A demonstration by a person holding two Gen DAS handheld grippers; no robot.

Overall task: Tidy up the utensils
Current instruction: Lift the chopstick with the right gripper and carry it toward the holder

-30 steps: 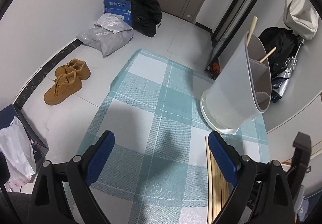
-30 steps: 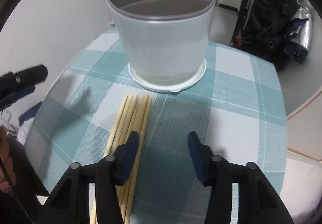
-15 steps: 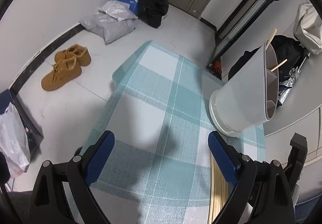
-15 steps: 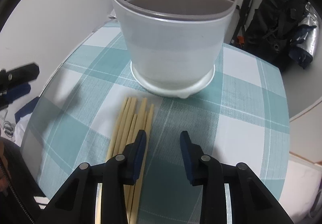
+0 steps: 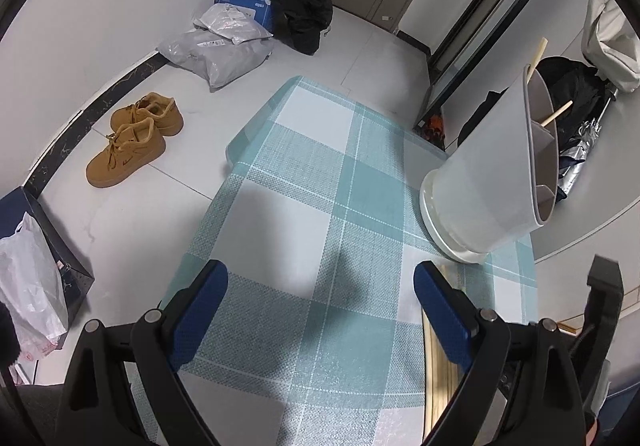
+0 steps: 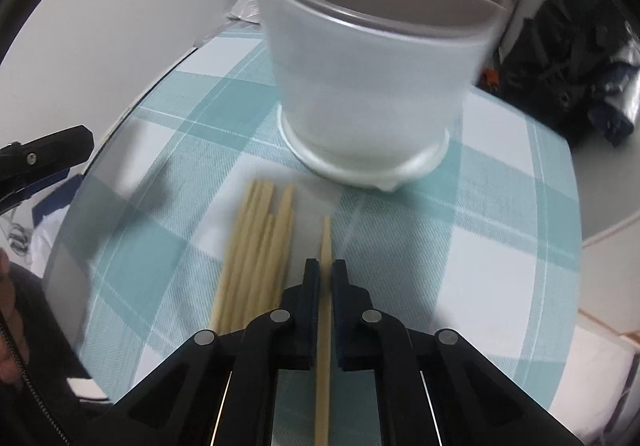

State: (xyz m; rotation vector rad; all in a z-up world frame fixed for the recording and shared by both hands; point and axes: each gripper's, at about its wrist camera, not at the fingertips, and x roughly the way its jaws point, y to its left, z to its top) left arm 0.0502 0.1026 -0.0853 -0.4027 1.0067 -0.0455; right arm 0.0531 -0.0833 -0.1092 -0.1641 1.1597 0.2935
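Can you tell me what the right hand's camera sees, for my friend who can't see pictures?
The right gripper has just closed its fingers on one wooden chopstick, apart from the other chopsticks lying beside it on the checked tablecloth. Just beyond stands a white utensil holder with dividers inside.

Teal-and-white plaid tablecloth (image 6: 500, 230), pale wooden chopsticks (image 6: 256, 246); white holder (image 6: 372, 85), tan shoes (image 5: 132, 141)

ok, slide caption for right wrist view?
Right gripper shut on one chopstick, beside the pile, before the white holder.
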